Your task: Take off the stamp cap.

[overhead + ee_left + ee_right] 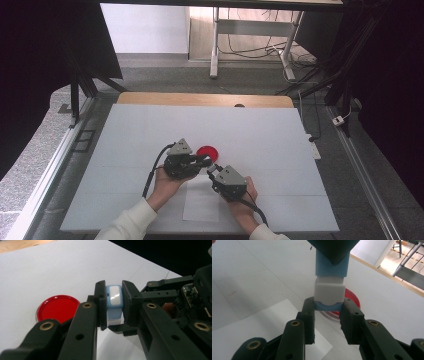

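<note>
A lab or test room: a white-covered table (150,125) at centre, black curtains (40,45) at both sides, metal rails (50,170) lower left, and a desk frame with loose cables (250,50) top centre.

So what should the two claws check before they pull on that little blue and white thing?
1. Left gripper shut on the blue part of the blue and white thing: ok.
2. Right gripper shut on its white end: ok.
3. Thing lifted off the white table: ok.
4. Red dish sits below and beside the grippers; a dropped piece could hit it: cannot tell.
5. White end loose enough to pull off: cannot tell.
</note>
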`<state>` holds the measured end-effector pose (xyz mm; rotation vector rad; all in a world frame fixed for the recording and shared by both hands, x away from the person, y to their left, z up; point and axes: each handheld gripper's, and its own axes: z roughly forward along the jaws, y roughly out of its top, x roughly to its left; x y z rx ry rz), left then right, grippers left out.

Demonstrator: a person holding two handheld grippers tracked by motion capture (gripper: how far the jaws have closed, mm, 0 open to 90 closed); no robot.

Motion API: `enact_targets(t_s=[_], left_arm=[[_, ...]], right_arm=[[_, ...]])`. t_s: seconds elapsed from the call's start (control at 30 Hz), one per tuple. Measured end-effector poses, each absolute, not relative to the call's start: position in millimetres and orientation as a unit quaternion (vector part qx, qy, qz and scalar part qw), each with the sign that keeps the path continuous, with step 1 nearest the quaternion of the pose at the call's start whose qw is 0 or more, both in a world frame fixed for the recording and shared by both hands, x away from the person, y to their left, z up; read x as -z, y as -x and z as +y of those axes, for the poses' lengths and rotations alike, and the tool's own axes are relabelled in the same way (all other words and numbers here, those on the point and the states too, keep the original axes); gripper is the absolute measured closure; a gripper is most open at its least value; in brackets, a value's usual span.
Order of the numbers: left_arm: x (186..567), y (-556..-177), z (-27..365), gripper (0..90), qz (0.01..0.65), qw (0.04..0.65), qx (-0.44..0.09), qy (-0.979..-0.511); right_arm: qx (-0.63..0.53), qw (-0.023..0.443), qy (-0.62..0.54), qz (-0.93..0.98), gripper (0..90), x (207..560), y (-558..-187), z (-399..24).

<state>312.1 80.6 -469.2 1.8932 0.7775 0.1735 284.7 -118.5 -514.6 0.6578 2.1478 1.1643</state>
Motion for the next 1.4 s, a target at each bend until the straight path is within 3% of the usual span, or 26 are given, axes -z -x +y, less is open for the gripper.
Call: enact_targets(t_s=[0.93,0.97,1.03,1.13,1.4], left_arm=[[469.4,-311.7,81.4,75.1,0.324,0.528,-0.064,-0.783],[468.8,-311.2,82.4,75.1,0.325,0.534,-0.067,-0.778],[461.6,-308.4,89.8,75.6,0.332,0.532,-0.131,-0.768],[458.2,-315.7,108.6,75.7,0.350,0.559,-0.066,-0.749],[462.9,-314.4,97.2,75.6,0.338,0.538,-0.070,-0.769]], right_arm=[[-0.447,0.293,-0.269,0.801,66.2,513.9,-281.0,-120.4],[-0.449,0.290,-0.276,0.799,66.2,513.7,-281.2,-121.2],[-0.445,0.277,-0.291,0.800,66.2,516.4,-284.3,-124.3],[-0.430,0.279,-0.295,0.806,66.1,524.7,-287.7,-132.2],[-0.435,0.287,-0.285,0.805,66.0,519.1,-289.6,-136.5]])
